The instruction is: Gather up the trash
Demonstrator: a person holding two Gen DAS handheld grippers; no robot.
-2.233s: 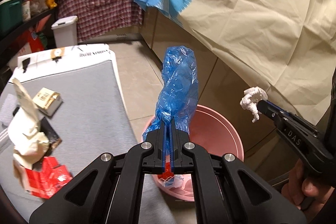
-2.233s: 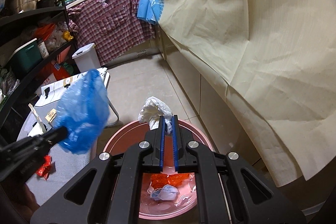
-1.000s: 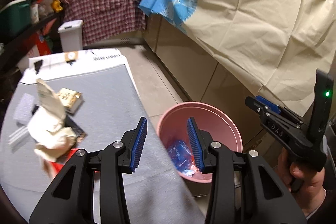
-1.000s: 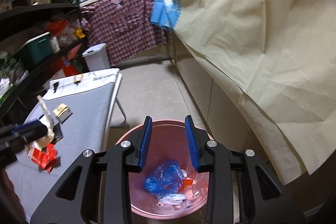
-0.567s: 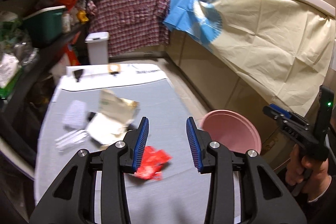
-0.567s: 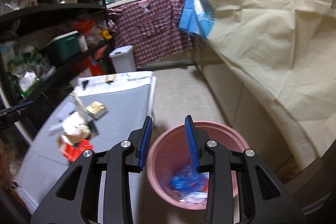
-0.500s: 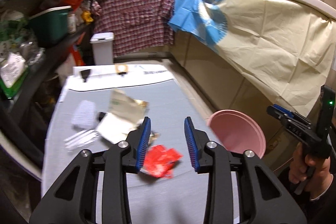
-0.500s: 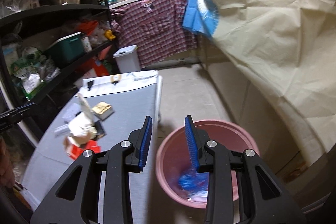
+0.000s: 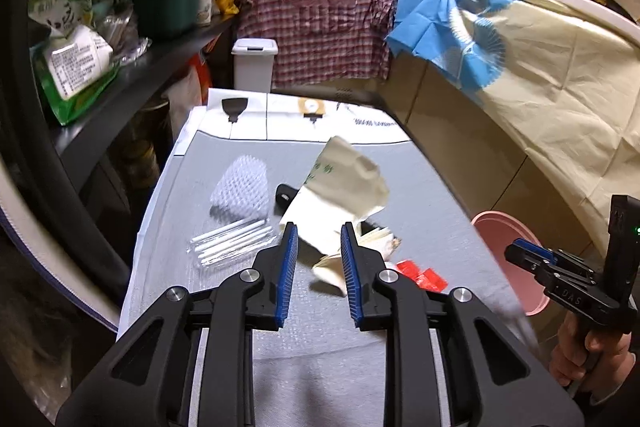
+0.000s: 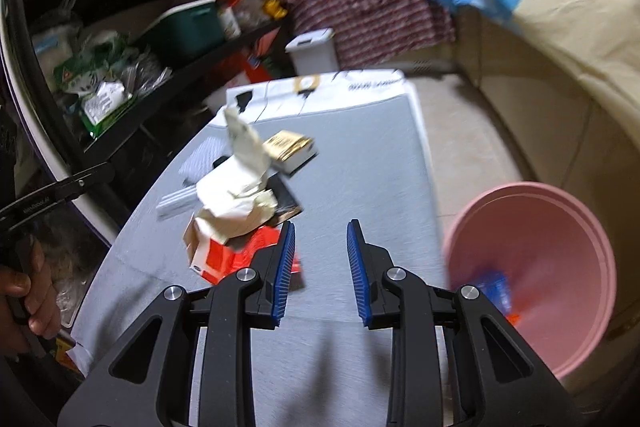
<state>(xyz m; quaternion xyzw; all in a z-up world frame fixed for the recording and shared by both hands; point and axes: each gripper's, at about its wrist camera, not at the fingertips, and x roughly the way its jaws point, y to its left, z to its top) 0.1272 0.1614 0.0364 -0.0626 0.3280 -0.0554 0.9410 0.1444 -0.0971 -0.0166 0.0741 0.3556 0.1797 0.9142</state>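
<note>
Now both grippers over table, not bucket.

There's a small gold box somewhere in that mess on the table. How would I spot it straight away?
Start at the grey table beside the pink bucket. In the trash heap near its left side, look behind the tall crumpled cream paper bag. The small box lies there, the only thing with a shiny gold top and white sides.

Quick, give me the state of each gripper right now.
Left gripper: jaws apart and closing, holding nothing; the cream paper bag lies beyond its tips.
Right gripper: jaws apart and closing, holding nothing, over the grey table.
</note>
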